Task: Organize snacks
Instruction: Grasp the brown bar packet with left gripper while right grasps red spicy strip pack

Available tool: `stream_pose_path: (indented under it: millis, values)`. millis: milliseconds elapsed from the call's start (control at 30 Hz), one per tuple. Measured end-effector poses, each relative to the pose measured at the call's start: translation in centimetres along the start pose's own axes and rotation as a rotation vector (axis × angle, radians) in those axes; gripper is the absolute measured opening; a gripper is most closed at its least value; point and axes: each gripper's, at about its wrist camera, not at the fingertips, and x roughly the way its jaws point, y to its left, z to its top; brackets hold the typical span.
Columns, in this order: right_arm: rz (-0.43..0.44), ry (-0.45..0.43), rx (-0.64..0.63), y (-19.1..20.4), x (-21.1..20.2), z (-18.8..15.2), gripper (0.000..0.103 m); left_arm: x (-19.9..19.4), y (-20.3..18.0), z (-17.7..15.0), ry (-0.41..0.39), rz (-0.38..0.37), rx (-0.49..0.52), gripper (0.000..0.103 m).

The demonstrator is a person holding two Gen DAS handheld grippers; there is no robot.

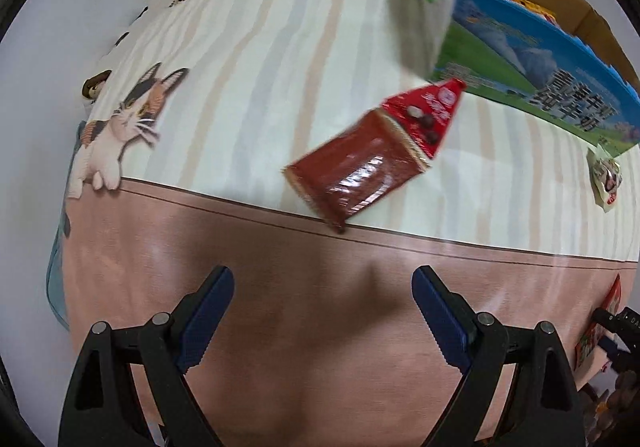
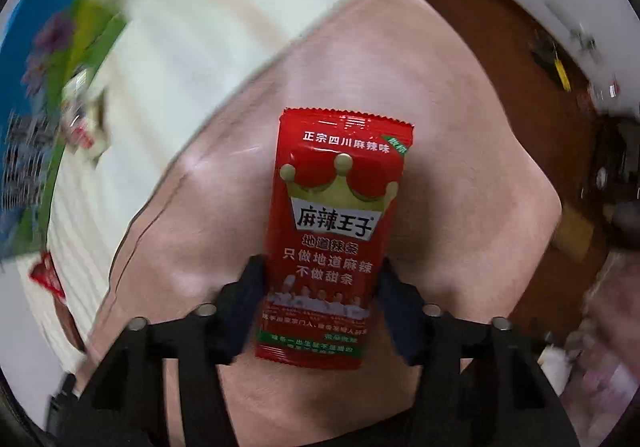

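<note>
Snacks remain scattered on the bed [image 1: 248, 59]: a brown packet [image 1: 356, 171] mid-bed, untouched. Right tool [image 2: 322, 283] pinches a red packet [image 2: 336, 235] near the bed's pink edge; left tool [image 1: 322, 311] hangs spread, empty.

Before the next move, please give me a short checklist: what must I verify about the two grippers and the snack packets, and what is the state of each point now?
1. Right gripper pads on both sides of the red crown packet: ok.
2. Grip firm enough to lift: cannot tell.
3. Left gripper open, nothing between its jaws: ok.
4. Brown-and-red packet lies free on the striped bed cover, ahead of the left gripper: ok.
5. Blue-and-green box open for dropping in: cannot tell.
</note>
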Motion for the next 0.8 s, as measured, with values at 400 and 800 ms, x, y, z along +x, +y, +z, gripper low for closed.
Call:
stream_pose_path:
  millis: [400,800]
  values:
    - [0.029,0.063,-0.419,12.0,1.7,-3.5,0.055,3.8,-2.3,6.3,0.084,0.011,0.288,0.091]
    - [0.029,0.101,-0.442,13.2,2.4,-0.9,0.054,7.8,-3.2,8.3,0.264,-0.132,0.201,0.059]
